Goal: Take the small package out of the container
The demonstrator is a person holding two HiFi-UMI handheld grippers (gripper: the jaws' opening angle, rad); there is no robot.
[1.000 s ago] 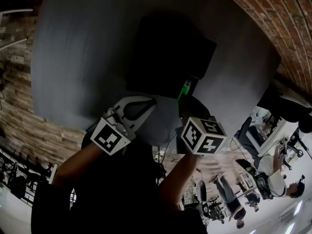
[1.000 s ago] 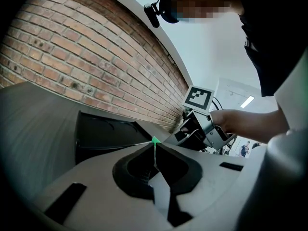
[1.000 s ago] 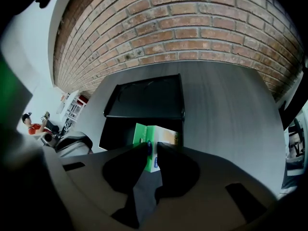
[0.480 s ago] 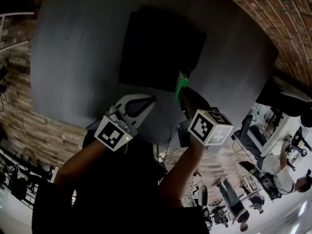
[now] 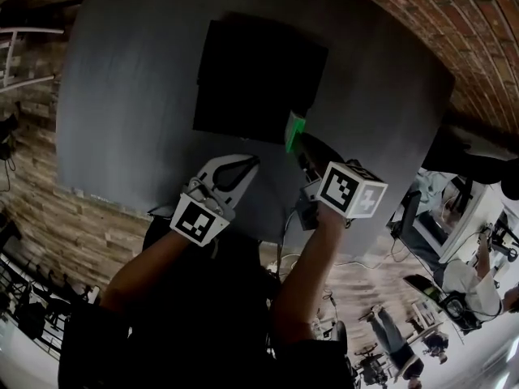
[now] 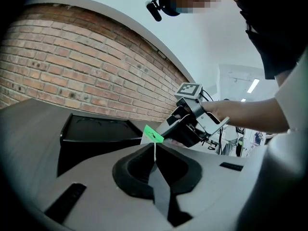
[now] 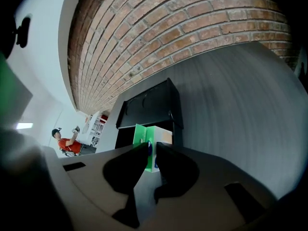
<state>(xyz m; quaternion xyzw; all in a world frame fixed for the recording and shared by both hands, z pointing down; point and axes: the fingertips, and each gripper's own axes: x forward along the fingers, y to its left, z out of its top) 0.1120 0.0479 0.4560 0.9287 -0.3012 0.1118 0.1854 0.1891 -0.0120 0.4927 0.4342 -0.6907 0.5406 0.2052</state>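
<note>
A small green and white package (image 5: 294, 131) is pinched in my right gripper (image 5: 302, 148), held in the air just past the near right corner of the black container (image 5: 255, 79). In the right gripper view both jaws press on the package (image 7: 150, 148), with the container (image 7: 147, 107) behind it. From the left gripper view the package (image 6: 153, 134) shows as a green flap at the tip of the right gripper (image 6: 166, 134). My left gripper (image 5: 243, 165) is shut with nothing in it, hanging near the table's front edge, left of the package.
The round grey table (image 5: 138, 96) carries the container near its middle. A brick wall (image 7: 159, 37) curves behind the table. A person in a red top (image 7: 67, 143) stands far off, and other people and gear (image 5: 454, 274) are on the floor at right.
My right gripper has carried the package a little up and left in the head view, closer to the container's corner. The left gripper stayed about where it was.
</note>
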